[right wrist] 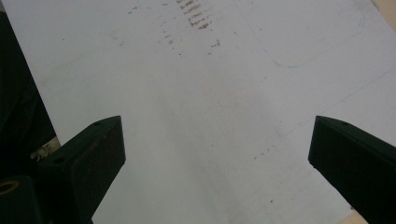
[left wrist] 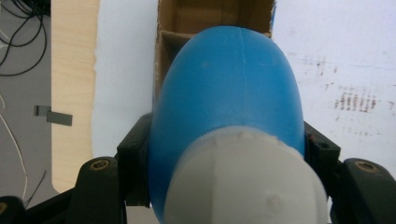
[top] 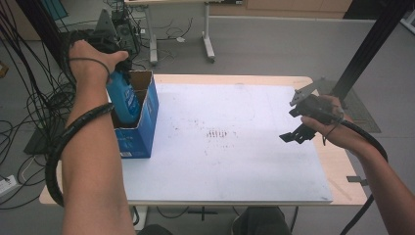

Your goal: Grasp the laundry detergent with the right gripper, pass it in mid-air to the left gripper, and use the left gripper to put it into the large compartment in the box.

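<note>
Left gripper (top: 117,66): clenched on a blue bottle (top: 122,98), gripped near its grey cap (left wrist: 243,182).
Bottle: partly inside the open blue box (top: 139,129) at the tabletop's (top: 244,147) left.
Right gripper (top: 298,132): released, empty, above the tabletop.

Board: a white sheet (top: 235,147), marked with brownish smudges, laid on a wooden table (top: 342,169).
Floor: black cables (top: 29,112) are spread beside it.

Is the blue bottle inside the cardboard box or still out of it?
Partly in: the blue bottle, clamped by the left gripper, has its lower end below the open rim of the box.
</note>
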`<action>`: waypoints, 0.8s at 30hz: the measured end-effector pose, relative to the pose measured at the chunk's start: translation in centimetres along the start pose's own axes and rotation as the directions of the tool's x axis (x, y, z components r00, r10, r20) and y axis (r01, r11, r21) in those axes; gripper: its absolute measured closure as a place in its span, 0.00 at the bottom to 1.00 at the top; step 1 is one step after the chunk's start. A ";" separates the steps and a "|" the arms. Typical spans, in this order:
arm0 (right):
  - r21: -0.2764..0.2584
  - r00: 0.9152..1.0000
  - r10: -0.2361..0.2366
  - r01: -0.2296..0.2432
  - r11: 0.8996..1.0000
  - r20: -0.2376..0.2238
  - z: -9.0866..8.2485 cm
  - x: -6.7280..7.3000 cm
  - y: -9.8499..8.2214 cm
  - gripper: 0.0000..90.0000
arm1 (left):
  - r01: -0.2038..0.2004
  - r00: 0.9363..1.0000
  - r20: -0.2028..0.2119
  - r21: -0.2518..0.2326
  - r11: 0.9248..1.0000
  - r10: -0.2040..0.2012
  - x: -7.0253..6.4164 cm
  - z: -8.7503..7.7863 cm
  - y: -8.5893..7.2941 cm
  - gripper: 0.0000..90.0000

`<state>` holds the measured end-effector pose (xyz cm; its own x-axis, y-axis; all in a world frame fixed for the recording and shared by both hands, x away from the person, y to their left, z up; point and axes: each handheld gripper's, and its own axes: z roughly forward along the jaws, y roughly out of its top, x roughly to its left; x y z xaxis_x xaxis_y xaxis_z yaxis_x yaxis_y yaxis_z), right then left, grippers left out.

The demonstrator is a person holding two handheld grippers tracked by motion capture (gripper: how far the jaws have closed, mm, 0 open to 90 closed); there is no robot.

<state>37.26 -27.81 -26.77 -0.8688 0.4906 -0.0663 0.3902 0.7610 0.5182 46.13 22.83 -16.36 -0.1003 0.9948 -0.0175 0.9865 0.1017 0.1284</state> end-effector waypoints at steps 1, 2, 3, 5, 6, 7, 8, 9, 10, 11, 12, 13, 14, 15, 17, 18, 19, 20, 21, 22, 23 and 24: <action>0.002 1.000 -0.001 0.001 1.000 -0.001 0.1 0.0 0.0 0.04 | 0.000 1.000 -0.004 0.004 1.000 0.000 0.0 0.5 -0.1 0.41; 0.003 1.000 -0.003 0.003 1.000 -0.004 0.2 0.1 0.0 0.04 | -0.001 1.000 -0.007 0.006 1.000 0.001 0.0 1.0 -0.1 0.41; 0.005 1.000 -0.004 0.004 1.000 -0.004 0.2 0.1 0.1 0.04 | -0.002 1.000 -0.010 0.007 1.000 0.002 0.0 1.5 -0.2 0.41; 0.008 1.000 -0.003 0.003 1.000 -0.003 0.3 0.1 0.1 0.04 | -0.002 1.000 -0.013 0.004 1.000 0.002 0.1 2.3 -0.3 0.41; 0.009 1.000 -0.003 0.003 1.000 -0.002 0.4 0.1 0.1 0.04 | -0.001 1.000 -0.011 0.005 1.000 0.001 0.2 2.8 -0.4 0.41; 0.010 1.000 0.000 0.000 1.000 -0.003 0.4 0.1 0.1 0.04 | -0.001 1.000 -0.009 0.005 1.000 0.001 0.2 3.1 -0.5 0.41; 0.011 1.000 0.000 0.000 1.000 -0.003 0.5 0.1 0.1 0.04 | 0.000 1.000 -0.007 0.004 1.000 0.000 0.2 3.5 -0.5 0.41; 0.012 1.000 0.000 0.000 1.000 -0.002 0.5 0.1 0.1 0.04 | 0.002 1.000 -0.006 -0.002 1.000 -0.002 0.2 3.9 -0.6 0.41; 0.012 1.000 -0.001 0.001 1.000 -0.003 0.6 0.1 0.1 0.04 | 0.002 1.000 -0.004 -0.003 1.000 -0.002 0.2 4.3 -0.7 0.41; 0.013 1.000 -0.001 0.001 1.000 -0.003 0.6 0.1 0.2 0.04 | 0.000 1.000 -0.002 -0.002 1.000 0.000 0.2 4.8 -0.7 0.41; 0.013 1.000 0.000 0.000 1.000 -0.004 0.7 0.2 0.2 0.04 | -0.001 1.000 -0.003 -0.003 1.000 0.001 0.2 5.1 -0.8 0.41; 0.014 1.000 -0.001 0.001 1.000 -0.006 0.8 0.2 0.3 0.04 | -0.002 1.000 -0.005 -0.003 1.000 0.002 0.2 5.5 -0.9 0.41; 0.017 1.000 -0.002 0.002 1.000 -0.007 0.8 0.2 0.3 0.04 | -0.005 1.000 -0.006 0.001 1.000 0.005 0.2 5.9 -0.9 0.41; 0.017 1.000 -0.002 0.003 1.000 -0.008 0.9 0.2 0.3 0.04 | -0.006 1.000 -0.008 0.000 1.000 0.006 0.1 6.3 -1.0 0.41; 0.018 1.000 -0.005 0.005 1.000 -0.009 1.0 0.2 0.4 0.04 | -0.006 1.000 -0.011 0.001 1.000 0.006 0.1 7.0 -1.1 0.41; 0.019 1.000 -0.002 0.003 1.000 -0.009 1.0 0.2 0.3 0.04 | -0.009 1.000 -0.010 0.006 1.000 0.009 0.2 7.3 -1.2 0.41; 0.021 1.000 -0.002 0.002 1.000 -0.008 1.0 0.2 0.3 0.04 | -0.008 1.000 -0.011 0.003 1.000 0.008 0.2 7.6 -1.2 0.41; 0.022 1.000 -0.001 0.001 1.000 -0.007 1.1 0.2 0.3 0.04 | -0.009 1.000 -0.011 0.005 1.000 0.009 0.2 7.7 -1.2 0.41; 0.023 1.000 0.000 0.000 1.000 -0.007 1.1 0.2 0.3 0.04 | -0.008 1.000 -0.011 0.005 1.000 0.008 0.2 8.0 -1.3 0.41; 0.024 1.000 0.001 -0.001 1.000 -0.006 1.1 0.1 0.3 0.04 | -0.013 1.000 -0.013 0.006 1.000 0.013 0.2 8.1 -1.3 0.41; 0.024 1.000 0.002 -0.002 1.000 -0.005 1.1 0.1 0.3 0.04 | -0.016 1.000 -0.013 0.004 1.000 0.016 0.2 8.3 -1.3 0.41; 0.025 1.000 0.002 -0.002 1.000 -0.004 1.1 0.1 0.3 0.04 | -0.020 1.000 -0.013 0.006 1.000 0.020 0.2 8.5 -1.3 0.41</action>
<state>37.64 -27.10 -27.58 -0.8693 0.4904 -0.0615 0.3996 0.7706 0.4966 45.89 22.81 -24.92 -0.0823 0.9966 -0.0019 0.9891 0.0819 0.1227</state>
